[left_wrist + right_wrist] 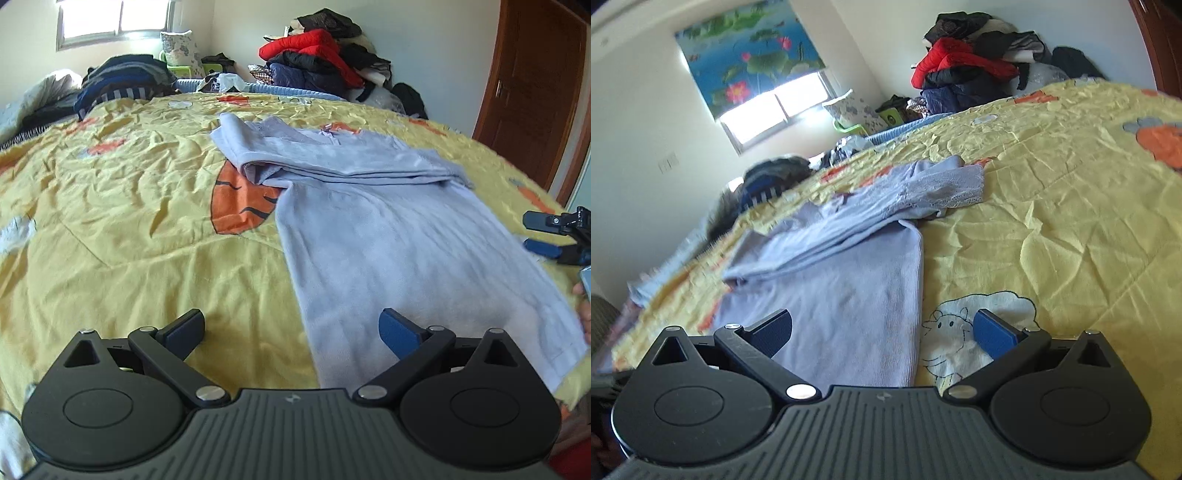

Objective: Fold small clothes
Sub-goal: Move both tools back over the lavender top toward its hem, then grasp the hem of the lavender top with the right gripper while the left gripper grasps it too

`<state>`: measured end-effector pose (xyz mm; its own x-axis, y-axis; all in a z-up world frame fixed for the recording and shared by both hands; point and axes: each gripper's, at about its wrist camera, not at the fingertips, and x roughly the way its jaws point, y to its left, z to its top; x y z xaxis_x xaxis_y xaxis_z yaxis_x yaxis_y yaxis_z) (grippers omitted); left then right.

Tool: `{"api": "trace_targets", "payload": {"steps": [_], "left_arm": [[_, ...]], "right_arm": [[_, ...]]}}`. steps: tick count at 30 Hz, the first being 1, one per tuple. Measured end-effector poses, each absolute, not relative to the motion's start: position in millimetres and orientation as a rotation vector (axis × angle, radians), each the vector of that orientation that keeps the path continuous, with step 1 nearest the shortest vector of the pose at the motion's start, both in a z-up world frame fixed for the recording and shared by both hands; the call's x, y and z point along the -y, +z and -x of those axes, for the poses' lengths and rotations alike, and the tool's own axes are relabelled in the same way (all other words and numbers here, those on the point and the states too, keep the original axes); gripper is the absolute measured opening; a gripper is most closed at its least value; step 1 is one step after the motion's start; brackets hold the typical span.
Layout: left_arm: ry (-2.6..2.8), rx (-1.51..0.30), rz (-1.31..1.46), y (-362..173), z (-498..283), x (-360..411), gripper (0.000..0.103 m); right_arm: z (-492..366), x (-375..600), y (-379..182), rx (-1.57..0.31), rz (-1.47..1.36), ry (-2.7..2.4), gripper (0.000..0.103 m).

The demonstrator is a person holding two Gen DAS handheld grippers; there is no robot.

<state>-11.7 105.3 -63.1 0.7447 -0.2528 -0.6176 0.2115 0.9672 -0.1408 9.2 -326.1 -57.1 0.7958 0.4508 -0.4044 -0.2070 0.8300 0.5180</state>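
A pale lavender long-sleeved top (pixel 399 236) lies flat on the yellow bedspread (pixel 110 229), its sleeves folded across the chest. It also shows in the right wrist view (pixel 846 291), with a lace cuff (pixel 945 188) at the far end. My left gripper (pixel 291 330) is open, above the top's lower left edge. My right gripper (pixel 882 330) is open, above the top's lower right edge; it also shows in the left wrist view (pixel 543 234) at the right side, open.
A heap of clothes with a red jacket (pixel 314 48) stands at the far end of the bed. Dark striped clothes (pixel 122 81) lie at the far left. A brown wooden door (pixel 535 85) is to the right. A window (pixel 775 110) is in the far wall.
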Motion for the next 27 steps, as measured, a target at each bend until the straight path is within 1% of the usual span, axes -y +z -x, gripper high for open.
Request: {"api": "trace_targets", "payload": {"steps": [2, 6, 12, 16, 19, 24, 27], "left_arm": [[-0.257, -0.644, 0.076, -67.3, 20.4, -101.1, 0.103], [-0.209, -0.533, -0.083, -81.6, 38.3, -74.9, 0.103], [-0.192, -0.526, -0.054, -82.0, 38.8, -71.5, 0.103], [-0.203, -0.584, -0.054, -74.5, 35.0, -72.5, 0.103], [-0.288, -0.668, -0.039, -65.8, 31.5, -79.3, 0.103], [-0.516, -0.796, 0.027, -54.9, 33.6, -90.2, 0.103], [-0.584, -0.835, 0.073, -53.4, 36.0, -96.3, 0.103]], "right_arm": [[-9.5, 334.4, -60.5, -0.529, -0.537, 0.384, 0.103], [-9.6, 330.2, -59.2, -0.532, -0.518, 0.376, 0.103], [-9.9, 315.7, -54.5, -0.558, -0.421, 0.341, 0.103], [-6.5, 289.9, -48.9, -0.612, -0.226, 0.287, 0.103], [-0.5, 275.9, -48.2, -0.640, -0.116, 0.266, 0.103], [13.5, 281.8, -47.0, -0.645, -0.134, 0.297, 0.103], [21.9, 290.8, -45.1, -0.661, -0.157, 0.344, 0.103]]}}
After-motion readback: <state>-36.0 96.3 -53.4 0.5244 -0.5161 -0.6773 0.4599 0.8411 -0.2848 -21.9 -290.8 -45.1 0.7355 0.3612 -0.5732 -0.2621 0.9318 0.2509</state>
